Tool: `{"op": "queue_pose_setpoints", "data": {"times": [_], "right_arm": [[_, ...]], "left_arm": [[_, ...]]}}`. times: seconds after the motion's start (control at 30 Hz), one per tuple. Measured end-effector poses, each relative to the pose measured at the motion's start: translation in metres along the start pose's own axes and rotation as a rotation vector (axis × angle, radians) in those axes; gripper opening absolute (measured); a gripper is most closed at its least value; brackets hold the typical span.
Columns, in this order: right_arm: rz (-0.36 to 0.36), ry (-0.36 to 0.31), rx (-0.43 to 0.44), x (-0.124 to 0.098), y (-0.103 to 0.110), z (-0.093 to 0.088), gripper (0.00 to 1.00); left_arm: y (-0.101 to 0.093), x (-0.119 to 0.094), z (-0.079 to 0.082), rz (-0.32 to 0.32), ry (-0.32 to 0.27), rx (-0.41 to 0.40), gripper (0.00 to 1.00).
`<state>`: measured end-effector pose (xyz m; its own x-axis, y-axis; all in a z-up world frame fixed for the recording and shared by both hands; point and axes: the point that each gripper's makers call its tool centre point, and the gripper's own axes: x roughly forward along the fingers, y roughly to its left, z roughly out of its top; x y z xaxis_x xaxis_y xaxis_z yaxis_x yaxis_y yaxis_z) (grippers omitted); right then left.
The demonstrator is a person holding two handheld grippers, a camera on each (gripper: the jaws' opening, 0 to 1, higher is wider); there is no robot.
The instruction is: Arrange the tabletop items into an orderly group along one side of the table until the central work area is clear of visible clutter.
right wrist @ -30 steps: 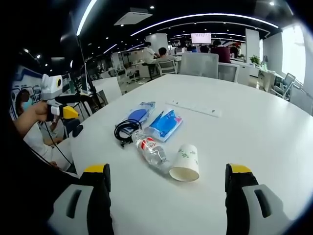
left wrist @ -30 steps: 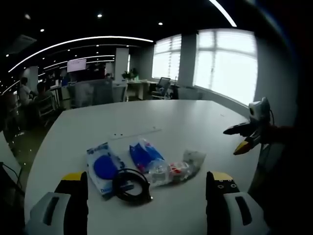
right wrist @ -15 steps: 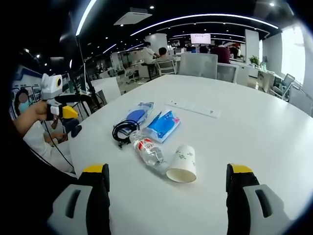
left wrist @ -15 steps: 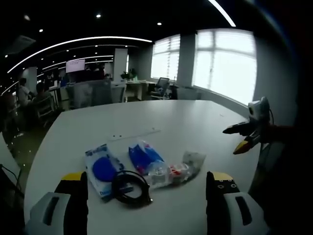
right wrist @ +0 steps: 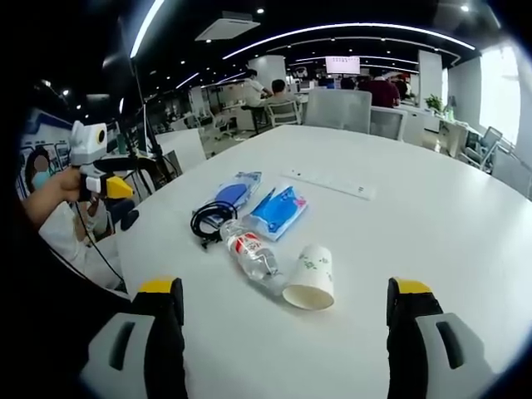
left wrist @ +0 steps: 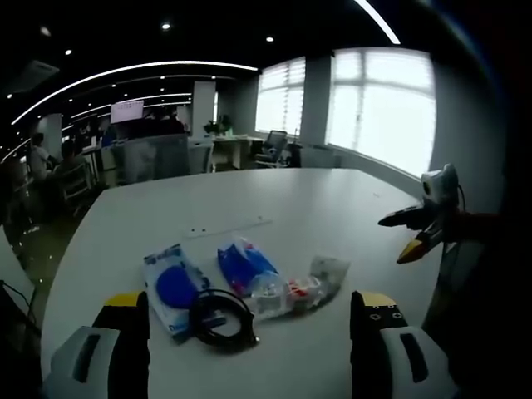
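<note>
A tight cluster of coiled black cable (right wrist: pixel 209 223), two blue packets (right wrist: pixel 278 210), a lying plastic bottle (right wrist: pixel 250 253) and a tipped paper cup (right wrist: pixel 311 278) blocks the near middle of the white table (right wrist: pixel 432 216), while bare surface lies open beyond and to each side of it.

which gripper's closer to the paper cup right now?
Right, probably. The paper cup lies on its side just ahead of the right gripper, between its open jaws. From the left gripper, it lies beyond the bottle, at the row's far end.
</note>
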<state>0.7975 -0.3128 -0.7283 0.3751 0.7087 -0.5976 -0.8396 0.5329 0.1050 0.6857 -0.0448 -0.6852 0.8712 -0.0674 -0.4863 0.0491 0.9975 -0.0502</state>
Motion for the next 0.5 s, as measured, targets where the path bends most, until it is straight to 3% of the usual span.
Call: {"op": "queue_pose_setpoints", "data": {"times": [0.5], "right_arm": [[0.007, 0.018, -0.020, -0.0004, -0.0012, -0.0002, 0.99]], "left_arm": [[-0.0001, -0.0006, -0.0004, 0.000, 0.010, 0.009, 1.00]]}}
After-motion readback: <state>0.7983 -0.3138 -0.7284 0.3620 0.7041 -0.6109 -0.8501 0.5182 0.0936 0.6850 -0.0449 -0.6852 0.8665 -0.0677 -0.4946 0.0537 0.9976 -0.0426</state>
